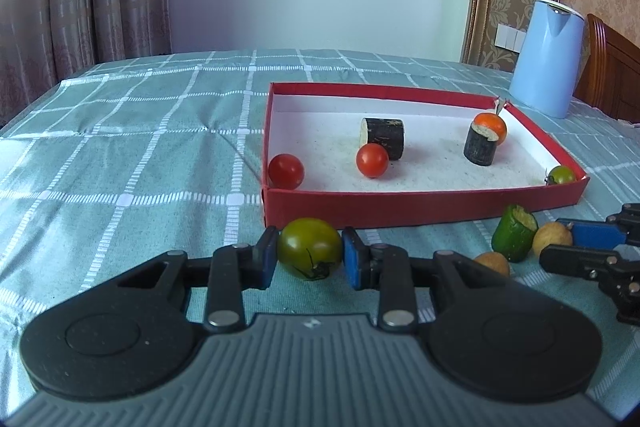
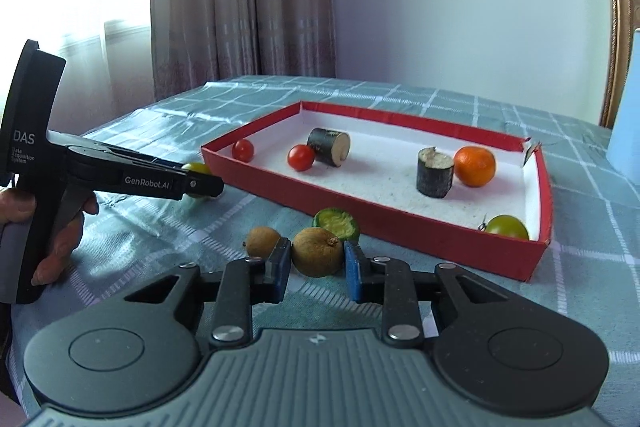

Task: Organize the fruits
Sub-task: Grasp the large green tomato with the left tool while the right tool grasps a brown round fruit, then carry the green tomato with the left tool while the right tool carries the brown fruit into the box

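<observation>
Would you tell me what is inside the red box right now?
Inside the red box: two red tomatoes, two dark cut pieces, an orange and a green tomato. Anything behind the near wall is hidden.

The right gripper (image 2: pixel 317 265) sits low over the checked tablecloth (image 2: pixel 580 227), its blue pads flanking a brown longan (image 2: pixel 316 256) and touching it on both sides. A second longan (image 2: pixel 262 241) lies just to the left; a cut green piece (image 2: pixel 336 223) lies just behind. The red tray (image 2: pixel 360 213) holds two red tomatoes (image 2: pixel 301 157), two dark cylinders (image 2: pixel 435 173), an orange (image 2: pixel 475 166) and a green tomato (image 2: pixel 507 226). At left, a hand (image 2: pixel 60 239) holds the left gripper (image 2: pixel 200 183) at another green tomato (image 2: pixel 196 169).
</observation>
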